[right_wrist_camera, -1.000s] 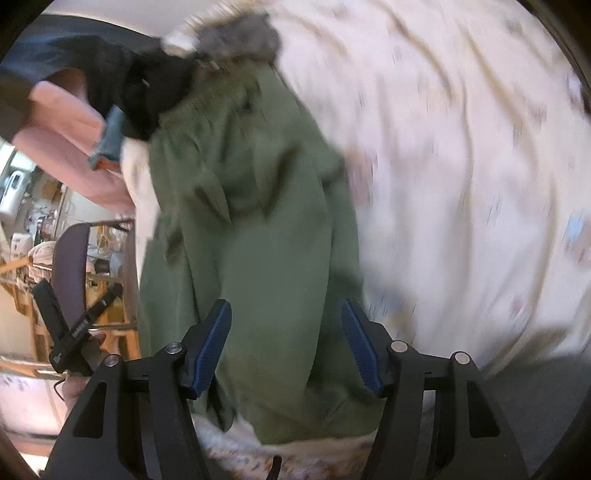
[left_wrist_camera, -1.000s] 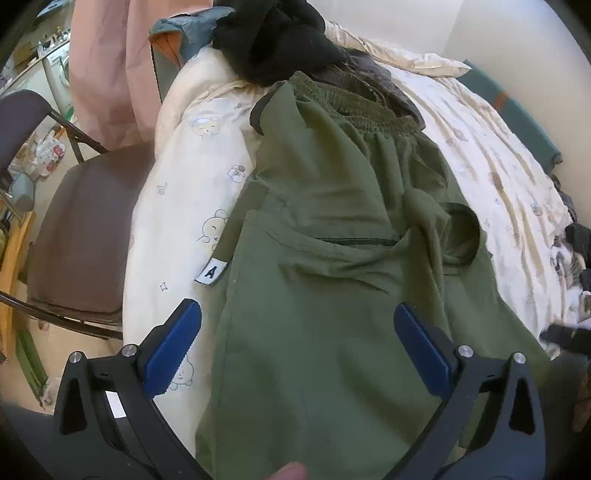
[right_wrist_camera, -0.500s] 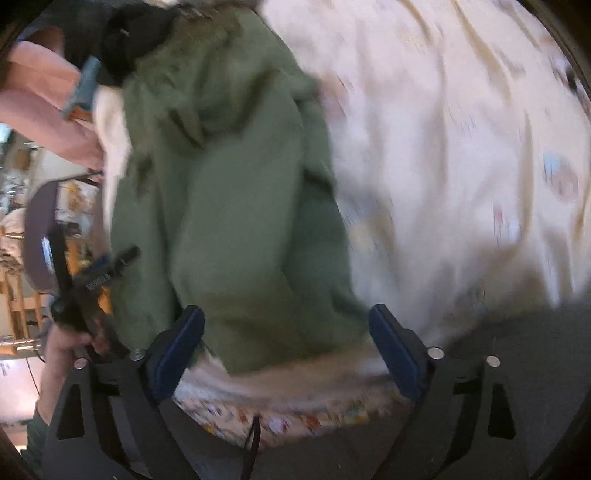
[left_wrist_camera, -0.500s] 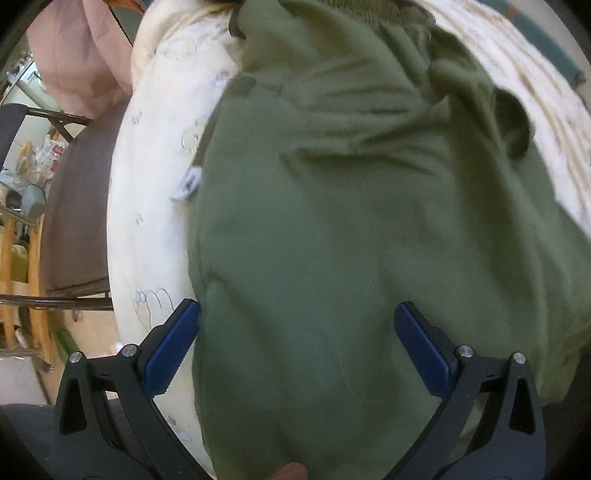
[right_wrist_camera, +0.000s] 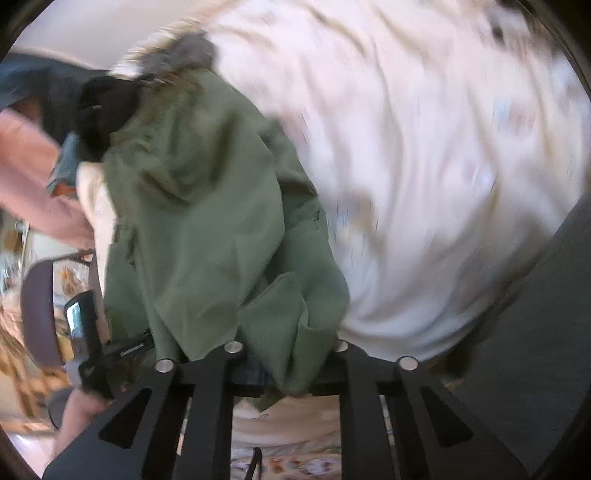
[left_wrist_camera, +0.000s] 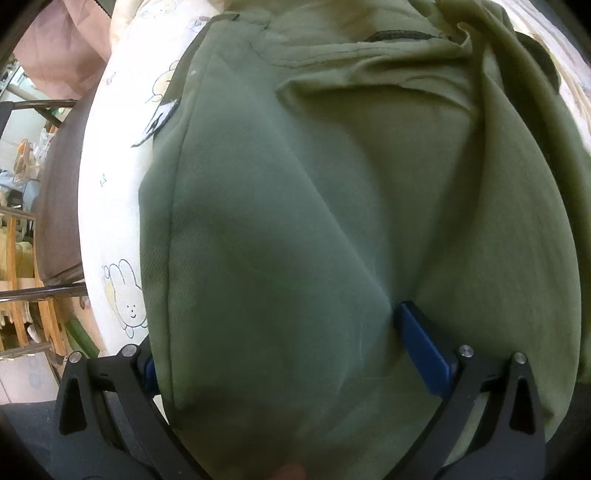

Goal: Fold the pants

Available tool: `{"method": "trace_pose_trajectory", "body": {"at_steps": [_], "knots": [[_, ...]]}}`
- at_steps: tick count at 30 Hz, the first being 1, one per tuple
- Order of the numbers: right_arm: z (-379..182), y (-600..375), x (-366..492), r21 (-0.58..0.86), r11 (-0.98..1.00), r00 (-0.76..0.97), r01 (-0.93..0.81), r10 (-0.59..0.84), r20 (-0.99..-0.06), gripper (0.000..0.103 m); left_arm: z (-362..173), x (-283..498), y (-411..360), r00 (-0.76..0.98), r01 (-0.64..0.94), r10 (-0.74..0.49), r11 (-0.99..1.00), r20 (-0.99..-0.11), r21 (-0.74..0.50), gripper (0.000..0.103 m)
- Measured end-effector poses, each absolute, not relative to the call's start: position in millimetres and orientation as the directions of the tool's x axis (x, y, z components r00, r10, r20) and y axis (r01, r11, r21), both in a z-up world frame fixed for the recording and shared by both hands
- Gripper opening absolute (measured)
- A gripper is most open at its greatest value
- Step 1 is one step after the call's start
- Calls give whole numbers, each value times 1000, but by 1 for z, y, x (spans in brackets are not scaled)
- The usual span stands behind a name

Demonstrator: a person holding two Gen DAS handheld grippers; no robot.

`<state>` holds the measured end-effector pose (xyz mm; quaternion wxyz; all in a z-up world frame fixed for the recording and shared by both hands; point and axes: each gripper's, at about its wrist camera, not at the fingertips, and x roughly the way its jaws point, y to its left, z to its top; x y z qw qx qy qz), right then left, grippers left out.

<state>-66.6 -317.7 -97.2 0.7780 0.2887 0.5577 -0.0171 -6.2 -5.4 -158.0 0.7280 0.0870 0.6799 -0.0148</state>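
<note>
Two grippers on one pair of green pants (left_wrist_camera: 332,221), which lie spread on a cream bedsheet (left_wrist_camera: 110,206) w/ little bunny prints.

Left gripper (left_wrist_camera: 273,343): jaws wide apart, pushed down over the pants near their left edge. Right blue pad (left_wrist_camera: 421,347) presses into the cloth & makes a crease; left pad is mostly hidden under the fabric edge. Cloth bulges up between the fingers but isn't pinched.

Right gripper (right_wrist_camera: 284,354): jaws brought together, a bunched fold of the pants caught betw. them & hanging over the finger bases, so the pads themselves can't be seen. View is blurred.

Around:
- White label (left_wrist_camera: 159,118) w/ dark mark sticks out at the pants' left seam, on the sheet.
- Dark pocket opening (left_wrist_camera: 399,35) near top of left view, folds & wrinkles around it.
- Brown chair (left_wrist_camera: 59,206) just beside the bed edge on the left; wooden frames and clutter beyond it, too small to tell.
- Pink fabric (left_wrist_camera: 70,48) hangs at top left.
- In right view, a black garment (right_wrist_camera: 99,110) and a grey fuzzy thing (right_wrist_camera: 192,51) sit at the far end of the pants, touching the waist area; a teal-&-orange item (right_wrist_camera: 62,173) beside them.
- Person's hand (right_wrist_camera: 77,410) low left in right view, holding the other gripper's handle.
- Dark grey strip (right_wrist_camera: 535,332) along the sheet's right side; can't tell what.
</note>
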Motion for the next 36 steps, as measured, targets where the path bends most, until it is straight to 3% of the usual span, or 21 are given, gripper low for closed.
{"method": "trace_pose_trajectory", "body": {"at_steps": [4, 8, 11, 13, 14, 15, 17, 22, 27, 31, 33, 36], "knots": [[-67, -330, -67, 460, 834, 448, 304, 301, -842, 4, -156, -6, -12, 82, 152, 109, 981, -991, 120, 103], [-71, -382, -70, 424, 777, 481, 466, 180, -858, 5, -155, -2, -10, 77, 143, 98, 984, -992, 108, 103], [-120, -385, -51, 414, 742, 290, 527, 301, -908, 12, -154, -1, -7, 80, 150, 104, 982, -991, 115, 103], [-128, -369, -40, 359, 799, 222, 482, 285, -932, 17, -152, -1, -7, 85, 154, 106, 981, -991, 118, 103], [-127, -365, -38, 365, 808, 222, 463, 293, -930, 28, -150, -2, -10, 89, 157, 105, 981, -991, 118, 103], [-122, -365, -39, 367, 810, 231, 458, 290, -929, 53, -149, -3, -12, 92, 159, 103, 980, -990, 117, 103], [-104, -363, -37, 362, 835, 271, 414, 266, -925, 76, -145, -6, -12, 101, 154, 95, 982, -990, 110, 103], [-45, -363, -32, 250, 934, 388, 256, 138, -911, 76, -107, -7, -1, 224, 89, 19, 995, -974, 40, 103], [-24, -355, 5, 299, 951, 466, 79, 230, -854, 76, -68, -6, 3, 397, 49, -18, 999, -918, 1, 103], [-42, -330, 47, 340, 940, 415, -32, 322, -851, 75, -67, -3, 2, 411, 30, -26, 999, -911, -15, 103], [-68, -327, 74, 441, 898, 357, 9, 409, -840, 63, -72, 2, 8, 403, 13, -33, 999, -915, -31, 103], [-114, -329, 115, 480, 865, 294, 144, 426, -855, 53, -74, 1, 12, 394, -6, -23, 1000, -919, -27, 103]]}}
